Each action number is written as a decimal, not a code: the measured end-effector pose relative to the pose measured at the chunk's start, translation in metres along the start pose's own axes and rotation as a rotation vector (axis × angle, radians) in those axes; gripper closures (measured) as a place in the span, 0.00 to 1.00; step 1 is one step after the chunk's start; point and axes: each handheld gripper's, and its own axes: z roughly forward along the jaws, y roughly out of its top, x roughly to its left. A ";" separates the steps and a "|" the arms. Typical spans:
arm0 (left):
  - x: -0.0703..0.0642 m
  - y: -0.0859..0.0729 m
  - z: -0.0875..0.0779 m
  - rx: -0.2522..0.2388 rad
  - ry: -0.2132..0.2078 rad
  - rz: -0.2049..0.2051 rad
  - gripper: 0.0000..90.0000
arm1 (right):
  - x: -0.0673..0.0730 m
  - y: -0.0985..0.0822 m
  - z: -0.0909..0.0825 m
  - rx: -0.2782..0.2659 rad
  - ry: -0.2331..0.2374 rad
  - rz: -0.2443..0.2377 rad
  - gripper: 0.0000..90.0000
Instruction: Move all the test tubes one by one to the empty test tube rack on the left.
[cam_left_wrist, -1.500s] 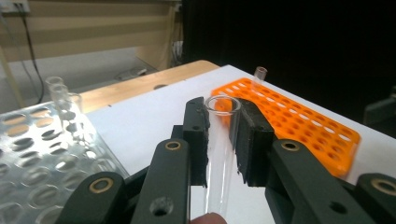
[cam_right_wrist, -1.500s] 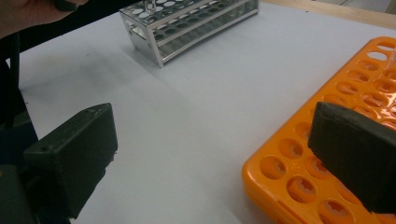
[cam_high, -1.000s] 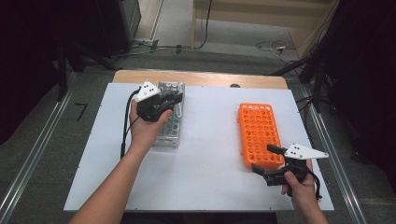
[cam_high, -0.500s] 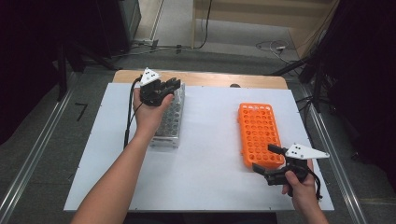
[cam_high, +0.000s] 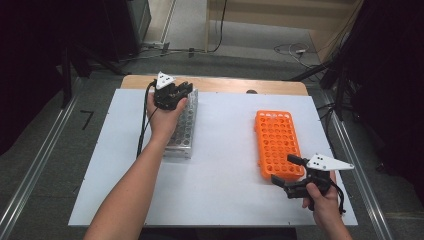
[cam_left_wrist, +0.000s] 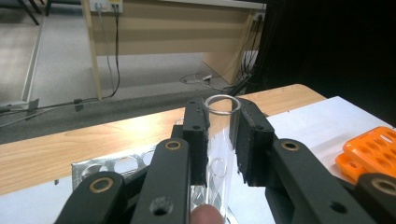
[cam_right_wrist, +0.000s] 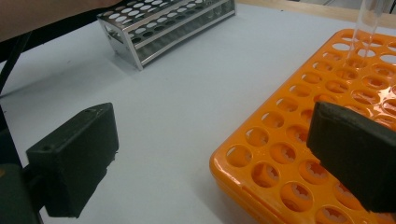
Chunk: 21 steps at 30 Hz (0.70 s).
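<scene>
One clear glass tube (cam_left_wrist: 220, 140) is clamped between the fingers of the left gripper (cam_left_wrist: 223, 140), which are closed on its sides just below the open rim; the tube is held upright. In the high view the left gripper (cam_high: 172, 95) is seen over the far end of the metal rack (cam_high: 181, 131), which is set lengthwise on the left half of the white bench (cam_high: 220, 195). One metal rack is counted, and its round holes are seen in rows; whether other tubes are standing in it cannot be told.

One orange rack (cam_high: 277, 142) is placed on the right half of the bench, well apart from the metal one. In the right gripper view a second clear tube (cam_right_wrist: 362, 32) is seen standing in a hole toward the far side of the orange rack (cam_right_wrist: 299, 135); the other holes near the camera are seen unfilled.

The right gripper (cam_high: 292, 170) is held at the near end of the orange rack, with its fingers spread wide and nothing gripped between them. One finger (cam_right_wrist: 70, 163) is seen over the bare bench and the other over the rack's near corner.
</scene>
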 end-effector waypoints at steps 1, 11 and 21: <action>0.000 -0.001 0.001 0.004 -0.003 -0.001 0.84 | 0.000 0.000 0.000 0.000 -0.001 0.000 0.01; -0.002 -0.009 0.009 0.125 0.033 0.043 0.82 | 0.001 0.000 0.000 -0.003 -0.006 -0.001 0.01; -0.001 -0.008 0.007 0.134 0.040 0.045 0.80 | 0.000 0.000 0.000 -0.003 -0.009 0.001 0.01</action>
